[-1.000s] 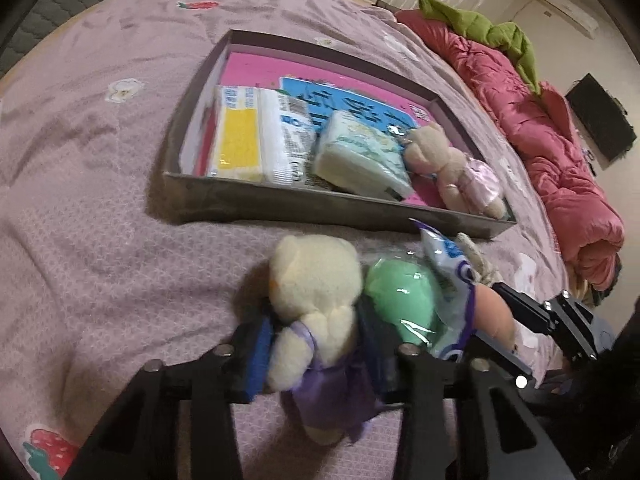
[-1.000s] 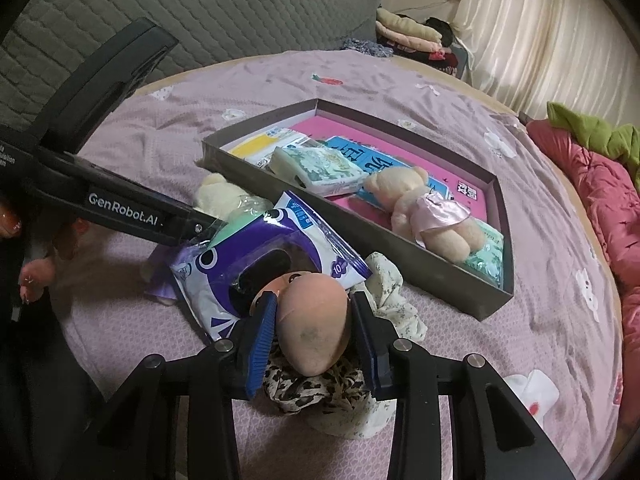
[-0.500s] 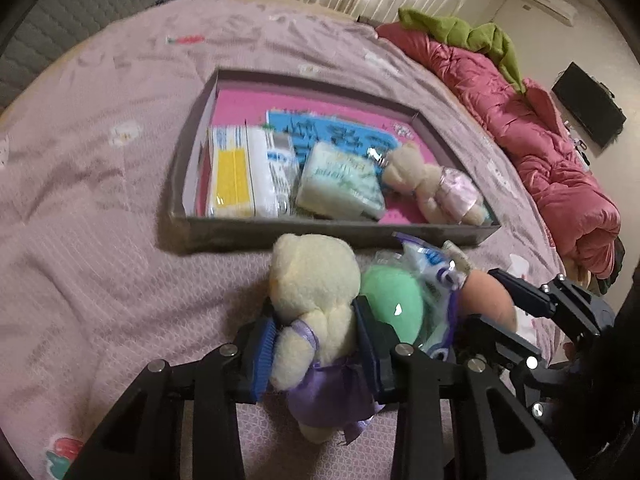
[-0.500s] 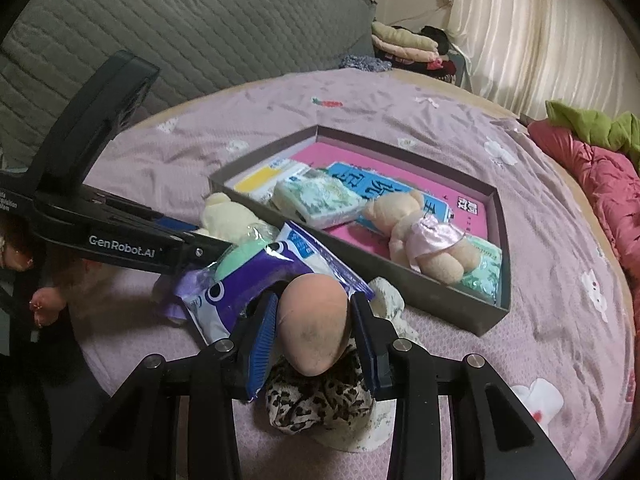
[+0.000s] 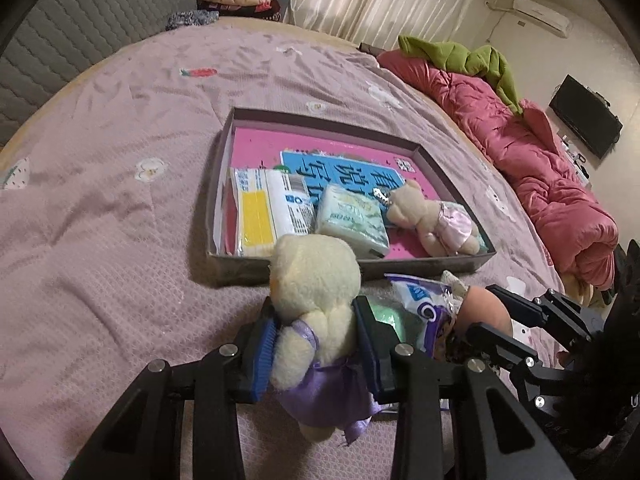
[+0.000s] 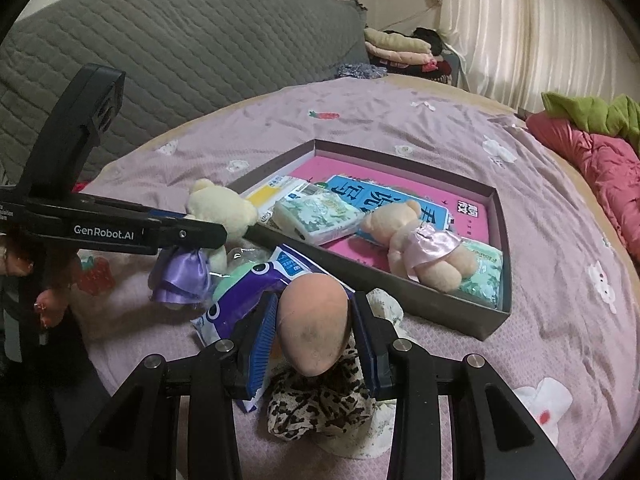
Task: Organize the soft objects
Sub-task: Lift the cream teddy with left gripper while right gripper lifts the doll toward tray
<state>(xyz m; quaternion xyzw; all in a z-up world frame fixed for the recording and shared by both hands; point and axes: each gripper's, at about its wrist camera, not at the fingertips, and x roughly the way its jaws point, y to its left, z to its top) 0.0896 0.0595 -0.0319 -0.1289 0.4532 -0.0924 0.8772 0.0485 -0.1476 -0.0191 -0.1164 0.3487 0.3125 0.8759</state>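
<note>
My left gripper (image 5: 316,344) is shut on a cream teddy bear in a purple dress (image 5: 314,304), held off the bedspread just in front of the shallow grey box (image 5: 218,184). From the right wrist view the same bear (image 6: 218,208) hangs beside the box's near corner. My right gripper (image 6: 316,334) is shut on a peach egg-shaped sponge (image 6: 314,322), above a leopard-print cloth (image 6: 316,408). A purple and white packet with a green sponge (image 6: 248,284) lies between the two grippers. The box (image 6: 400,284) holds tissue packs (image 5: 352,220) and a bear in a pink dress (image 5: 432,220).
The box lies on a mauve bedspread (image 5: 100,200) and holds a pink and blue book (image 5: 340,168). A red quilt with a green garment (image 5: 540,160) runs along the right. A grey quilted headboard (image 6: 180,48) and folded clothes (image 6: 400,46) stand behind.
My left gripper has lifted the cream bear off the bedspread and brought it closer to the box's near wall. The right gripper keeps its grip on the peach sponge, almost in place.
</note>
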